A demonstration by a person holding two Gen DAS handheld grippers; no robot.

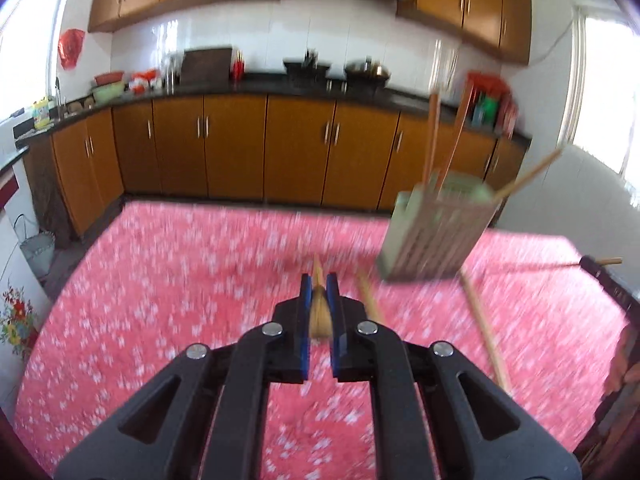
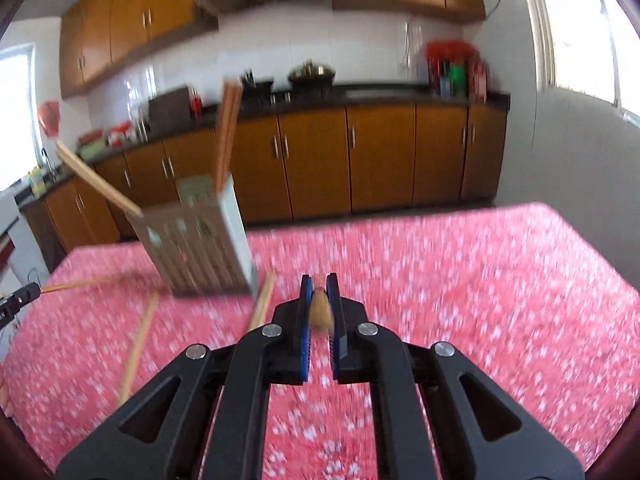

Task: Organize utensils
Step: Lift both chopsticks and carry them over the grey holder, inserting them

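Note:
My left gripper [image 1: 319, 280] is shut on a wooden chopstick [image 1: 320, 312] that lies lengthwise between its blue pads. In the same way my right gripper [image 2: 319, 280] is shut on another chopstick [image 2: 322, 310]. A pale green slotted holder [image 1: 436, 232] stands on the pink flowered tablecloth [image 1: 160, 300], ahead and to the right of the left gripper. It has several chopsticks upright in it. In the right wrist view the holder [image 2: 200, 248] is ahead and to the left. Loose chopsticks [image 1: 484, 324] [image 2: 138, 344] lie on the cloth beside it. Both views are blurred by motion.
Brown kitchen cabinets [image 1: 236, 148] and a dark counter with pots run behind the table's far edge. A metal bucket [image 1: 38, 248] stands on the floor at the left. The other gripper's tip [image 1: 596, 266] [image 2: 16, 300] shows at each view's edge.

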